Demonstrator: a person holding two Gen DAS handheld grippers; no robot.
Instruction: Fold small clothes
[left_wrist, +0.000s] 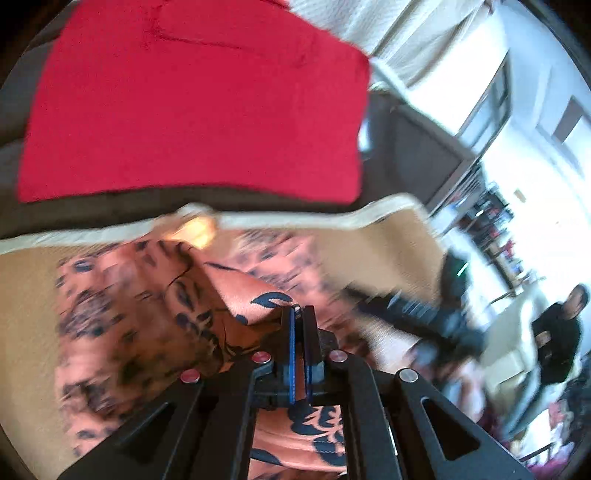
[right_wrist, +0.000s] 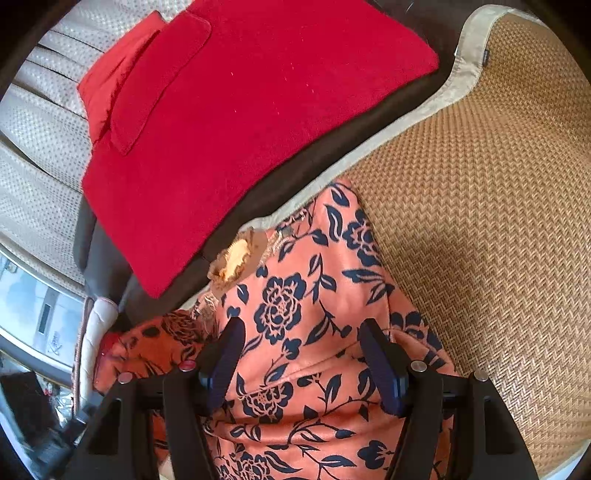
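Note:
An orange garment with a dark blue flower print (right_wrist: 306, 295) lies on a woven straw mat (right_wrist: 480, 229). It also shows in the left wrist view (left_wrist: 155, 295), blurred by motion. My left gripper (left_wrist: 300, 314) is shut on a fold of the orange garment and holds it lifted above the mat. My right gripper (right_wrist: 301, 332) is open, its jaws wide apart just above the garment, with nothing between them. A gold embroidered patch (right_wrist: 236, 258) sits at the garment's far edge.
A red blanket (right_wrist: 236, 122) with a smaller red cloth (right_wrist: 107, 85) on it lies beyond the mat on a dark surface. Cream upholstery (right_wrist: 40, 122) is at the left. In the left wrist view a person in black (left_wrist: 561, 332) sits at the far right.

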